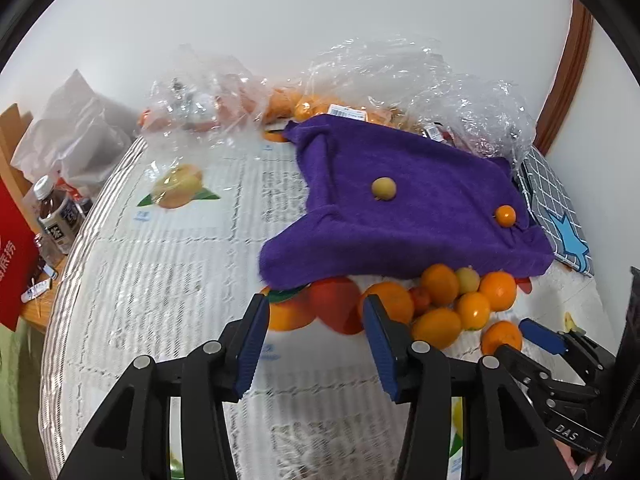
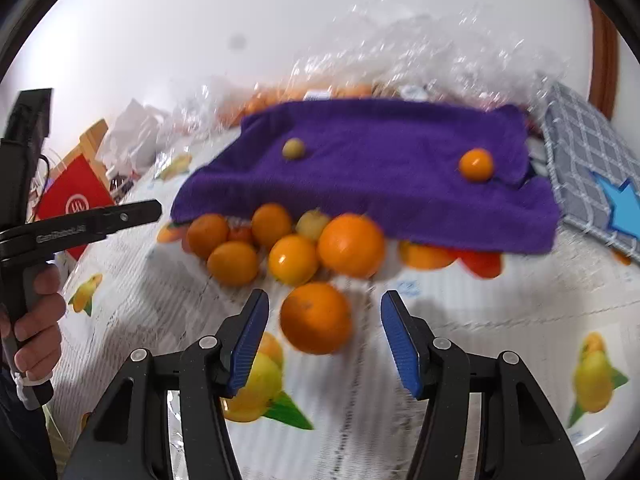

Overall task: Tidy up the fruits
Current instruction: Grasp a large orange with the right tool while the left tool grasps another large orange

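A purple cloth [image 1: 404,208] lies on the table with a small yellow-green fruit [image 1: 384,189] and a small orange fruit [image 1: 505,215] on it. A pile of oranges [image 1: 456,300] and a red fruit [image 1: 336,308] sit at its near edge. My left gripper [image 1: 316,332] is open and empty just short of the pile. My right gripper [image 2: 324,332] is open, its fingers either side of a lone orange [image 2: 316,318] without touching it. The cloth [image 2: 380,168], both small fruits and the pile [image 2: 296,240] also show in the right wrist view.
Clear plastic bags with more oranges [image 1: 304,108] lie behind the cloth. A checked grey pouch with a blue star [image 1: 560,216] is at the right. A bottle [image 1: 54,212], a red box [image 1: 12,256] and white bags [image 1: 76,136] crowd the left table edge.
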